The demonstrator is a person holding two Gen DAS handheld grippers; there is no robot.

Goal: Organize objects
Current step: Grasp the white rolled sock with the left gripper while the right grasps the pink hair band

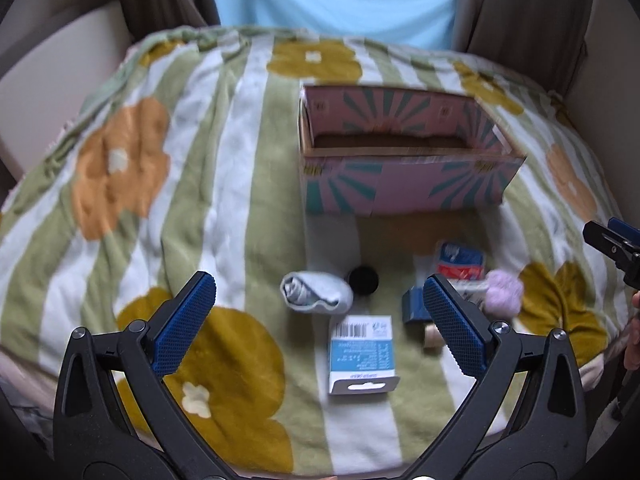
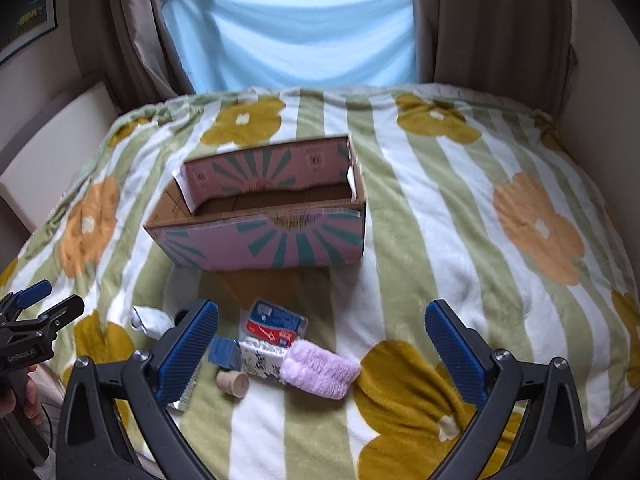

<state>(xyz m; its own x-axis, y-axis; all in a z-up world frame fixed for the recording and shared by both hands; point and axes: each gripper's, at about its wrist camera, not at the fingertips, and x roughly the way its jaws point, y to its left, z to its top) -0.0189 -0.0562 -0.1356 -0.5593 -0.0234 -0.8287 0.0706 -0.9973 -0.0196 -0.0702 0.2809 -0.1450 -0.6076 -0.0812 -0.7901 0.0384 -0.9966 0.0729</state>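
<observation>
cardboard box (image 2: 276, 240) appears empty — sorting not begun.
left gripper (image 1: 320, 320) and right gripper (image 2: 322, 338) both spread wide, holding nothing; small items (image 2: 276, 344) lie loose on blanket (image 2: 440, 220).

Right gripper (image 1: 612, 240) cut off by frame edge; packet (image 1: 460, 260) print blurred.

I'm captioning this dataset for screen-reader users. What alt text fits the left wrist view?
An open left gripper hovers over small items on a flower-patterned striped blanket: a rolled white sock, a blue-and-white carton, a black round object and a fluffy lilac item. Behind them stands an open pink cardboard box, which looks empty; the right gripper enters at the right edge.
</observation>
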